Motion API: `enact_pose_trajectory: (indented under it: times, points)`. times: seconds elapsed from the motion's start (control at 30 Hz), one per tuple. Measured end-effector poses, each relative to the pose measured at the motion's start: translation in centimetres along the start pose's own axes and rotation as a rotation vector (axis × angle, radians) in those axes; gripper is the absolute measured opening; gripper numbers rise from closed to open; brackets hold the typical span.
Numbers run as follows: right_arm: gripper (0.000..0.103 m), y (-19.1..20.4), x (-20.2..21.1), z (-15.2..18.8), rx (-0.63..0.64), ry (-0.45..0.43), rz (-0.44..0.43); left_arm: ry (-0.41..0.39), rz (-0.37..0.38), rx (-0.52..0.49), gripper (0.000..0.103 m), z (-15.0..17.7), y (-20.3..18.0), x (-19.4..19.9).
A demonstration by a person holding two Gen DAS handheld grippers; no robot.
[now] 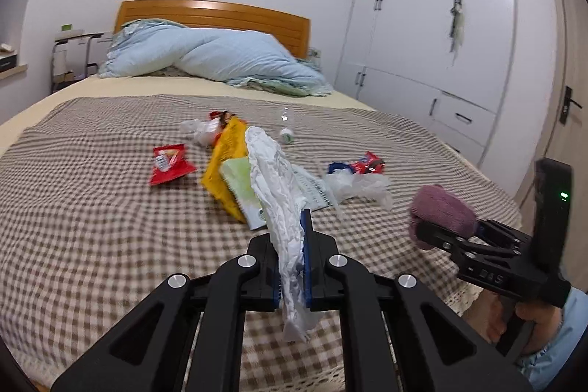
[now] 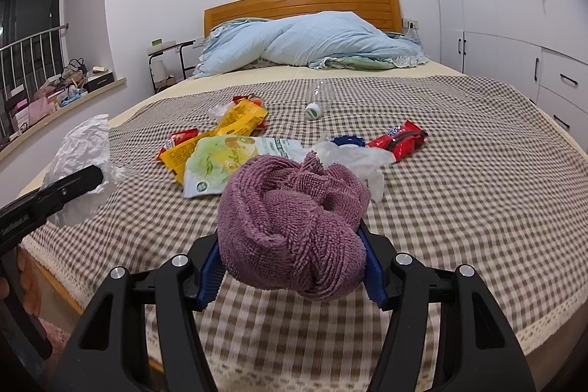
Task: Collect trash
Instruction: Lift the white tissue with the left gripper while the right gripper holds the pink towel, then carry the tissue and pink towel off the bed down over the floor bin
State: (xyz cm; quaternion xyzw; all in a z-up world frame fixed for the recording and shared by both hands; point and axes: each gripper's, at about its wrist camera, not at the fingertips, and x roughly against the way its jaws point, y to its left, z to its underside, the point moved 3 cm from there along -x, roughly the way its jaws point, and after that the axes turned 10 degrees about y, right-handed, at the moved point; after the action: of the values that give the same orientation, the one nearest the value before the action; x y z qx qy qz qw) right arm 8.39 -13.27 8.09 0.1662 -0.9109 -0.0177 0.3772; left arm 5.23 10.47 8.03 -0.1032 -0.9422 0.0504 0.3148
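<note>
Left wrist view: a bed point(image 1: 92, 208) under a brown checked cover fills the room's middle, with a wooden headboard point(image 1: 213, 13) and a blue duvet point(image 1: 220, 57) heaped at its far end. White wardrobes point(image 1: 441, 24) stand right of the bed. The left gripper point(image 1: 292, 245) is clamped nearly shut on a crumpled white bag point(image 1: 279, 193), which rises from between the jaws and hangs below them, over the bed's near edge. Beyond it, mid-bed, lies the trash: a yellow wrapper point(image 1: 224, 168), a green pouch point(image 1: 240, 186), a red packet point(image 1: 169, 164) to the left, a clear bottle point(image 1: 286, 127) farther back, and a red wrapper point(image 1: 367, 166) with clear plastic point(image 1: 360, 188) to the right. The right gripper point(image 1: 437, 226) hangs over the bed's right side, gripping a purple towel point(image 1: 444, 208).

Right wrist view: the same bed point(image 2: 477, 190), with a windowsill point(image 2: 62, 98) of clutter and a railing to its left. The right gripper point(image 2: 292, 263) stands fairly wide, its blue pads pressed on the bunched towel point(image 2: 290, 226), above the bed's near edge. The pouch point(image 2: 217, 168), the yellow wrapper point(image 2: 220, 135) and the red wrapper point(image 2: 398, 138) lie just beyond the towel. The left gripper point(image 2: 88, 177) shows at the left with the bag point(image 2: 81, 153); its jaws are probably closed, though this angle hides them.
</note>
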Motion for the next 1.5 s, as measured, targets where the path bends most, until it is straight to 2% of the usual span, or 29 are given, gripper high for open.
enact_pose_trajectory:
  times: [0.13, 0.5, 0.7, 1.07, 1.5]
  points:
    - [0.06, 0.1, 0.5, 1.6, -0.004, 0.014, -0.007, 0.009, -0.014, 0.015, 0.006, 0.8, 0.3, 0.2]
    - [0.06, 0.9, 3.2, 4.8, 0.01, -0.009, -0.013, 0.006, 0.029, 0.006, 0.006, 4.8, -1.7, 2.0]
    - [0.06, 1.1, 4.2, 6.7, 0.015, -0.002, -0.009, 0.053, 0.024, -0.037, 0.006, 7.3, -3.5, 2.0]
    - [0.06, 1.4, 6.0, 10.2, 0.016, 0.014, -0.018, 0.114, 0.029, -0.045, 0.006, 11.1, -4.5, 2.6]
    - [0.06, 1.4, 6.5, 15.0, 0.023, 0.099, -0.018, 0.209, 0.04, -0.09, 0.006, 14.9, -5.8, 2.5]
